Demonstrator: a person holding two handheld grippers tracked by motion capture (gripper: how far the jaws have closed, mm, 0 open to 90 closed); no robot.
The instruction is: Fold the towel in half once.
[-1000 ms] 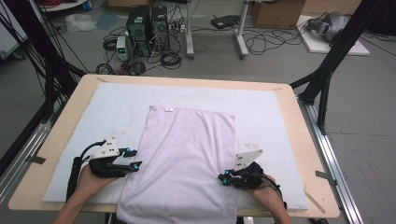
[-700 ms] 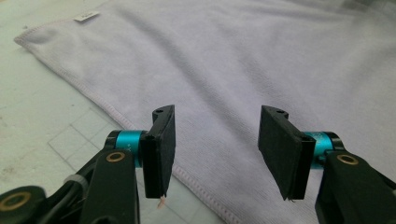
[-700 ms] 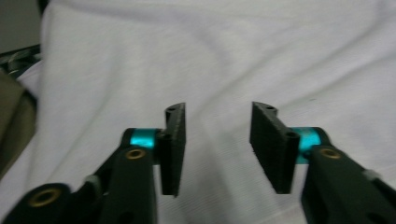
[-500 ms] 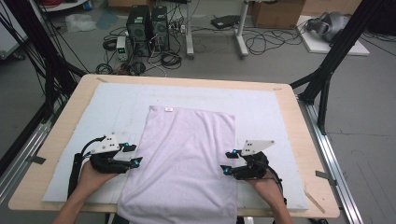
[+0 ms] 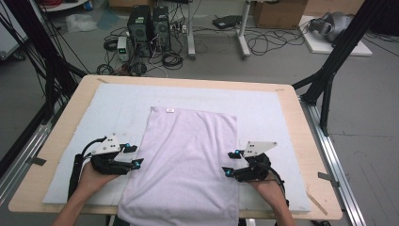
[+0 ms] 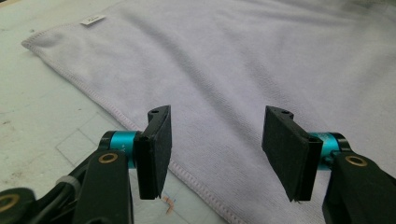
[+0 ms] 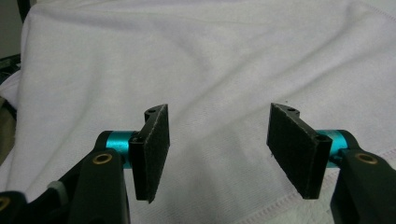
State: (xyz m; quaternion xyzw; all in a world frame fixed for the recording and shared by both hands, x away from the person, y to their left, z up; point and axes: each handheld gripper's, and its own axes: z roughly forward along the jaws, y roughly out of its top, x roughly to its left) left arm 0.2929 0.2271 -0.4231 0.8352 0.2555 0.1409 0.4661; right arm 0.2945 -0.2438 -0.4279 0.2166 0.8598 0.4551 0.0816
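A pale lilac towel [image 5: 186, 162] lies lengthwise on the worktop [image 5: 301, 122] between the left tool [image 5: 133, 156] and right tool [image 5: 229, 163], both just opened, gripping nothing, at its long edges

Each hand-held gripper [image 5: 133, 156] [image 5: 229, 163]: black body, teal collars, brass screws, black foam pads [image 6: 155, 150], grey three-cornered plate, black cable.

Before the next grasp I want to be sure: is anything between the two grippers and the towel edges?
Nothing visible. The left gripper and right gripper stand open directly over the towel edges.
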